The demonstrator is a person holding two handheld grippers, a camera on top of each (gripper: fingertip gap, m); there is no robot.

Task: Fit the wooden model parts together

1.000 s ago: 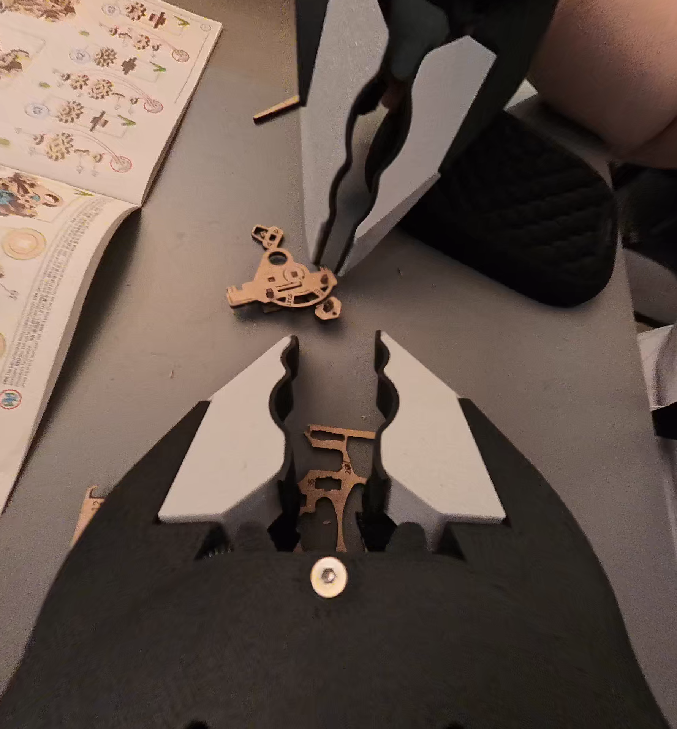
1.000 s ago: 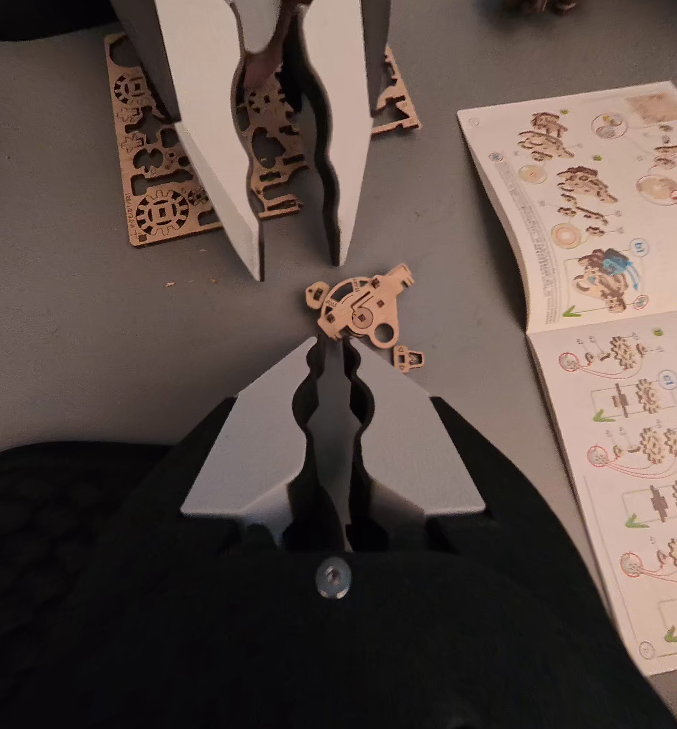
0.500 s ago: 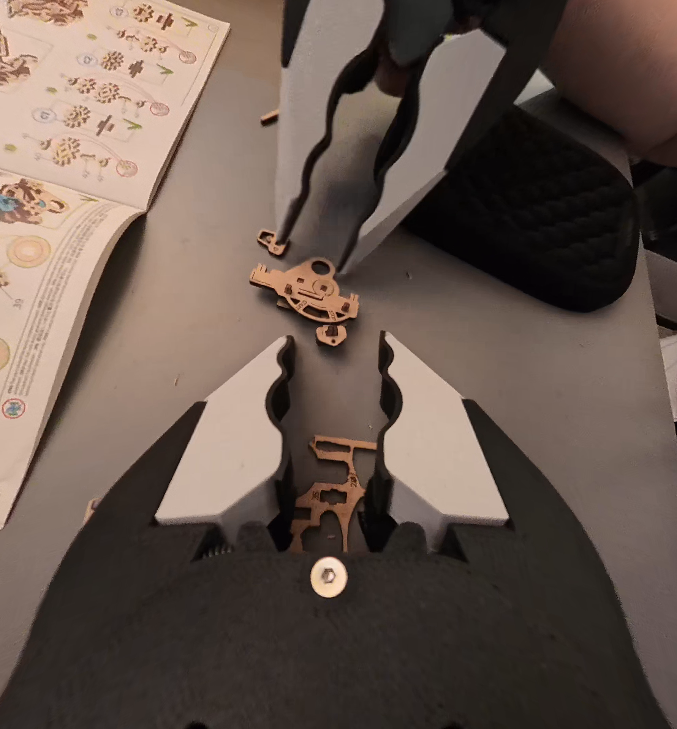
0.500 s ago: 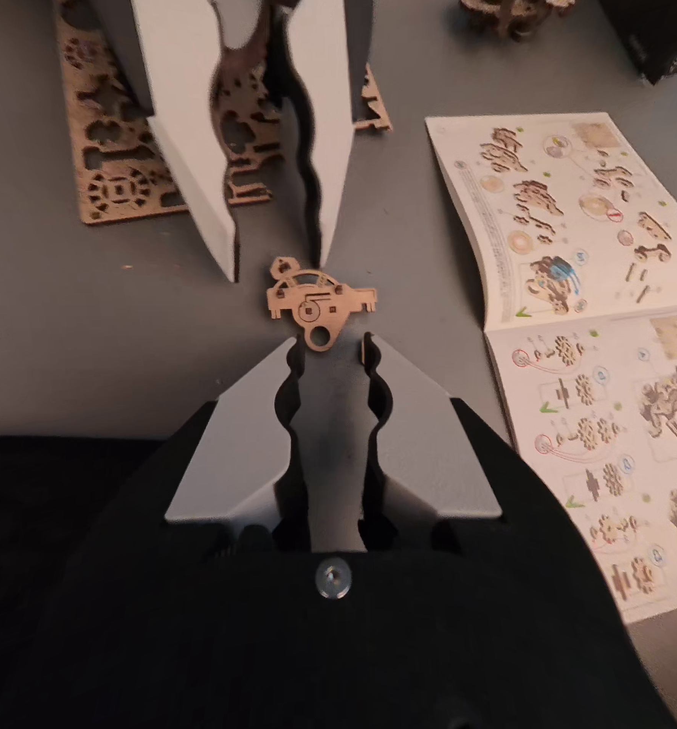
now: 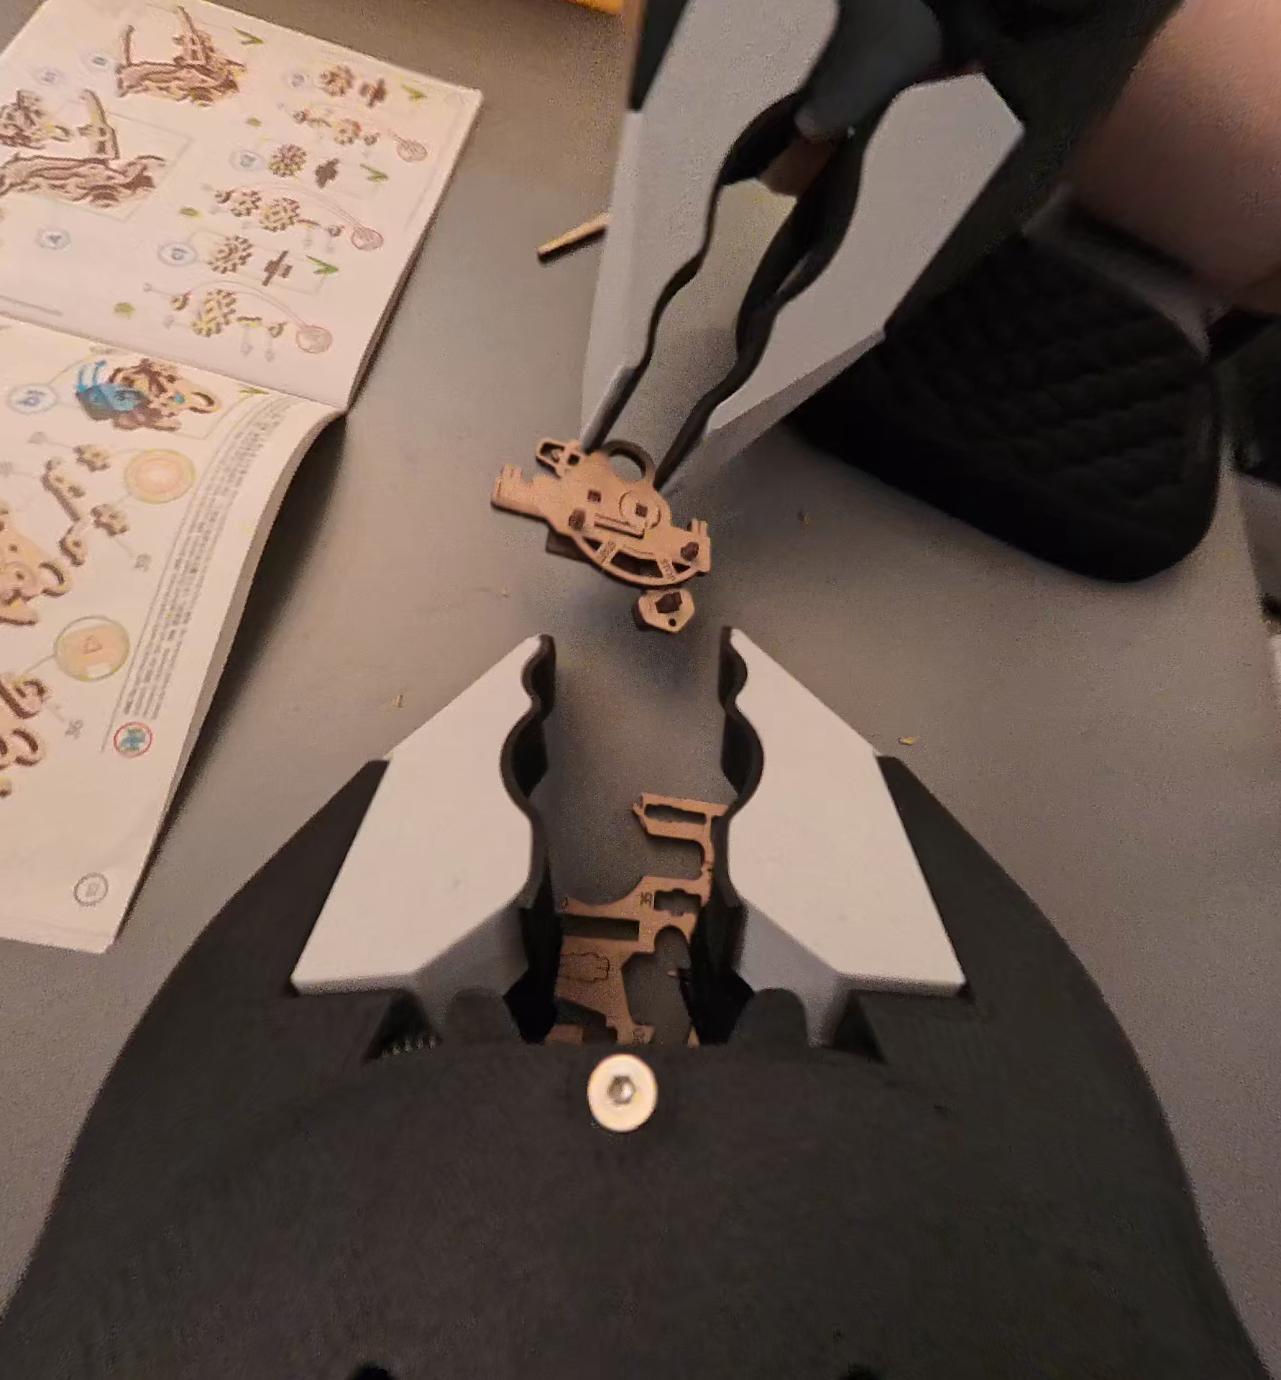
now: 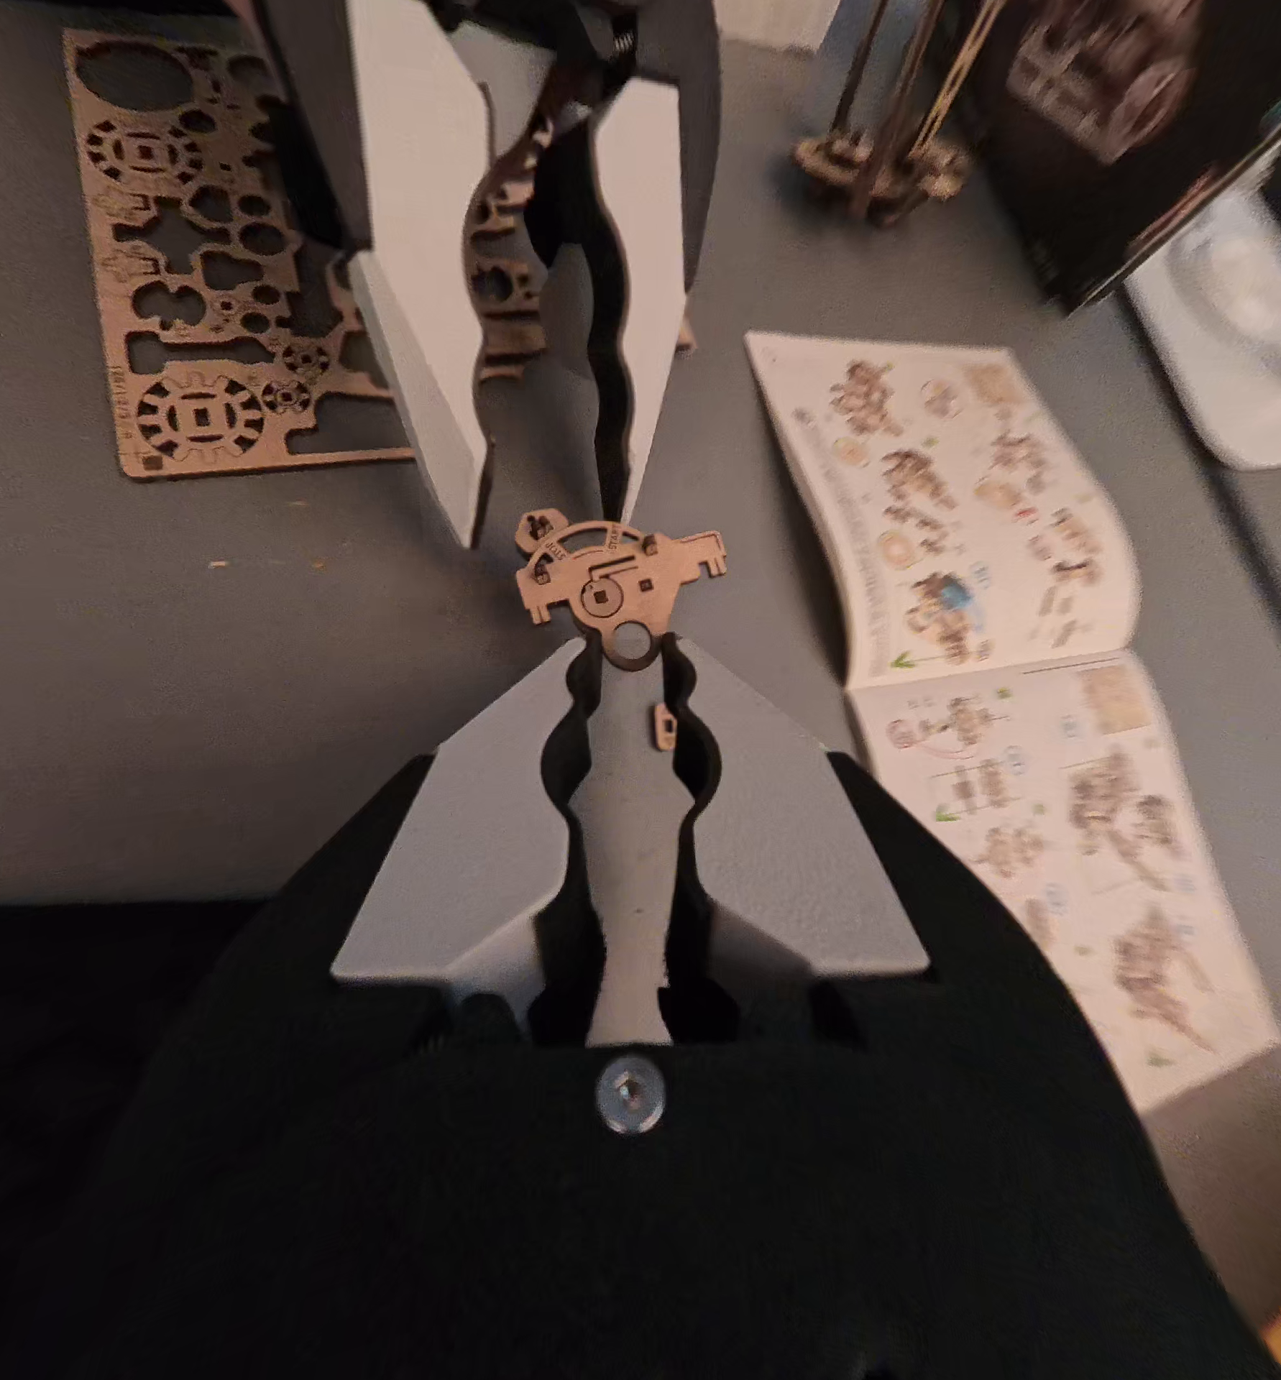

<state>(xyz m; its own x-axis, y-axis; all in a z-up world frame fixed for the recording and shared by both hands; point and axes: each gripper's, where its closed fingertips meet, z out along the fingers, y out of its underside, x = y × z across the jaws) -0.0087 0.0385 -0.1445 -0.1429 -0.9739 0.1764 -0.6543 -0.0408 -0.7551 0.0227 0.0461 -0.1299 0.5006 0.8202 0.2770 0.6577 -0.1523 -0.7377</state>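
Wood part (image 6: pixel 608 582) is laid flat-ish on the grey table (image 6: pixel 174 709), between the two claws. It is thin, cut full of slots and very light, so it can be snapped or flicked away w/ little push. It is stiff but weak at the thin arms and the curved bar. The best spot to be held is the round ring tab at its edge, where the wood is thicker.

Right claw (image 6: pixel 626 650) is nearly shut, and the ring tab is pinched between its tips, as far as can be told. Left claw (image 5: pixel 634 650) is spread wide w/ nothing held, just short of the part.

Right wrist view: the ring between the tips is shown best here. A tiny loose bit (image 6: pixel 664 728) is seen on the table between the right fingers, a punched-out wood sheet (image 6: pixel 197 299) is seen behind the left claw, and a blurry built model (image 6: pixel 876 172) is seen far back.

Left wrist view: a dark shadow is shown under the part, so it may be tipped up a bit. Another small bit (image 5: pixel 664 608) is seen apart from the part, near the left tips. Neither is clear from the other side. A booklet (image 5: pixel 137 373) is shown in both.
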